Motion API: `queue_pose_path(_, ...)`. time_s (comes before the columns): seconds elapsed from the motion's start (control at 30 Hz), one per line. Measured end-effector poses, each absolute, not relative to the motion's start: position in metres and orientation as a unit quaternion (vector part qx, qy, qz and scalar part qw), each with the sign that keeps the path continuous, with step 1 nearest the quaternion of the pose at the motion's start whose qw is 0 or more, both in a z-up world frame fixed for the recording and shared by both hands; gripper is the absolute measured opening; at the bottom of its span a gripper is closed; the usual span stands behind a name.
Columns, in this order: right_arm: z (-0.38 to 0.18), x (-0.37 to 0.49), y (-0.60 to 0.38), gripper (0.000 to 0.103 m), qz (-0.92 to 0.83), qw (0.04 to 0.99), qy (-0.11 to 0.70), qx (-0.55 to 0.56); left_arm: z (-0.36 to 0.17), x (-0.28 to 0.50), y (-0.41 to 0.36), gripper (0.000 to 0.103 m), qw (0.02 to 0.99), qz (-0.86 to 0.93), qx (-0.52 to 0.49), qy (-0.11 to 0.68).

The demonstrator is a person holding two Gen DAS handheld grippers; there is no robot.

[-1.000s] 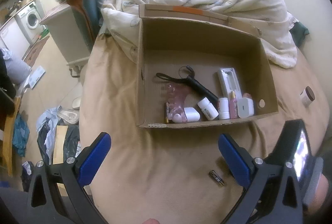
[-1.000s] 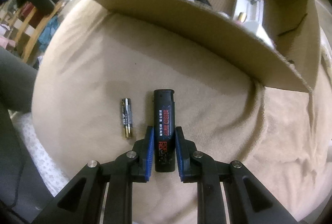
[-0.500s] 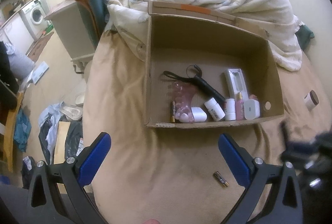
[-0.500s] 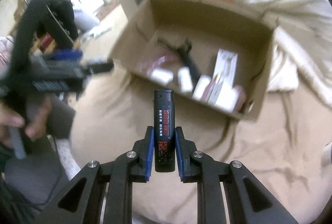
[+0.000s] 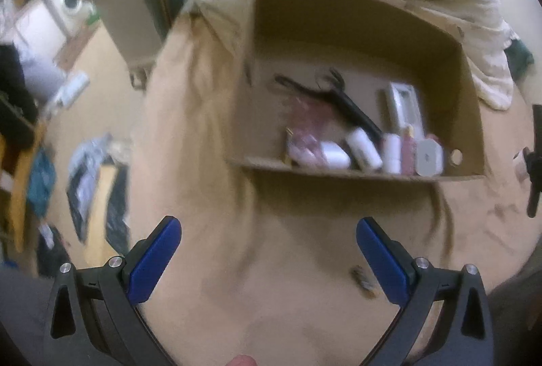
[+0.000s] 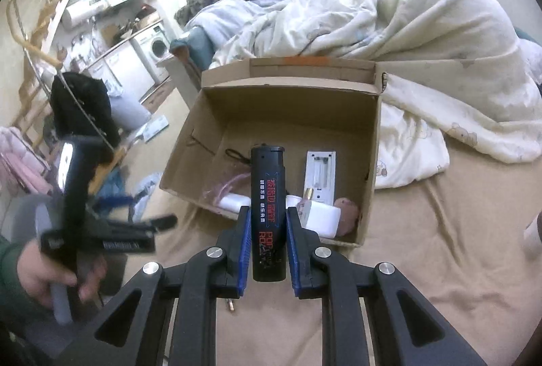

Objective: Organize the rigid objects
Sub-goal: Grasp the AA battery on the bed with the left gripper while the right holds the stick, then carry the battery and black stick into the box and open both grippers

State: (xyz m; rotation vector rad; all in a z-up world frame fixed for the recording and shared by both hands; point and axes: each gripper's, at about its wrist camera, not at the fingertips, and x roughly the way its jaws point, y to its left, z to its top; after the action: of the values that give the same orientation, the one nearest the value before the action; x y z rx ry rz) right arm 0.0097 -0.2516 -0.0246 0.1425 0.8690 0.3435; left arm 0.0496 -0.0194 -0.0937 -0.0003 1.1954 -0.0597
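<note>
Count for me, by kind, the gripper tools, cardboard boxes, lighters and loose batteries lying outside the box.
Blue-padded two-finger grippers: 2, the left gripper and the right gripper
Black lighter with red print: 1
Brown cardboard box: 1
Small battery on the beige blanket, outside the box: 1
Total: 5
</note>
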Motion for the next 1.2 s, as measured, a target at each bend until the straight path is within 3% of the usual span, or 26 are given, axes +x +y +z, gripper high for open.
queue_pose_path(0.2, -0.025, 0.01, -0.263, 0.02, 0.17, 0.885, 0.422, 0.096, -0.13, 0.034, -0.051, 0.099, 0.785, -0.01, -0.057, 0.617)
queue_pose_path(0.27, -0.023, 0.009, -0.268, 0.02, 0.171, 0.886, 0.418, 0.103, -0.146, 0.029, -0.062, 0.084, 0.767, 0.008, -0.065, 0.638)
queue_pose_path(0.43, -0.017, 0.009, -0.276, 0.02, 0.175, 0.888, 0.409, 0.118, -0.171, 0.022, -0.084, 0.076, 0.749, 0.021, -0.052, 0.66)
queue_pose_path(0.53, -0.017, 0.009, -0.277, 0.02, 0.176, 0.887, 0.41, 0.122, -0.181, 0.018, -0.092, 0.065, 0.74, 0.024, -0.042, 0.671)
queue_pose_path(0.7, -0.02, 0.01, -0.28, 0.02, 0.174, 0.883, 0.418, 0.126, -0.184, 0.013, -0.102, 0.065, 0.742, 0.028, -0.017, 0.669)
queue_pose_path(0.9, -0.023, 0.01, -0.279, 0.02, 0.169, 0.88, 0.425, 0.127, -0.185, 0.016, -0.106, 0.033, 0.745, 0.03, -0.02, 0.666)
queue_pose_path(0.97, -0.024, 0.01, -0.278, 0.02, 0.168, 0.879, 0.428, 0.125, -0.186, 0.015, -0.105, 0.013, 0.745, 0.023, -0.018, 0.666)
queue_pose_path(1.2, -0.029, 0.011, -0.272, 0.02, 0.166, 0.876, 0.439, 0.111, -0.181, 0.012, -0.105, 0.009, 0.744, 0.004, -0.017, 0.668)
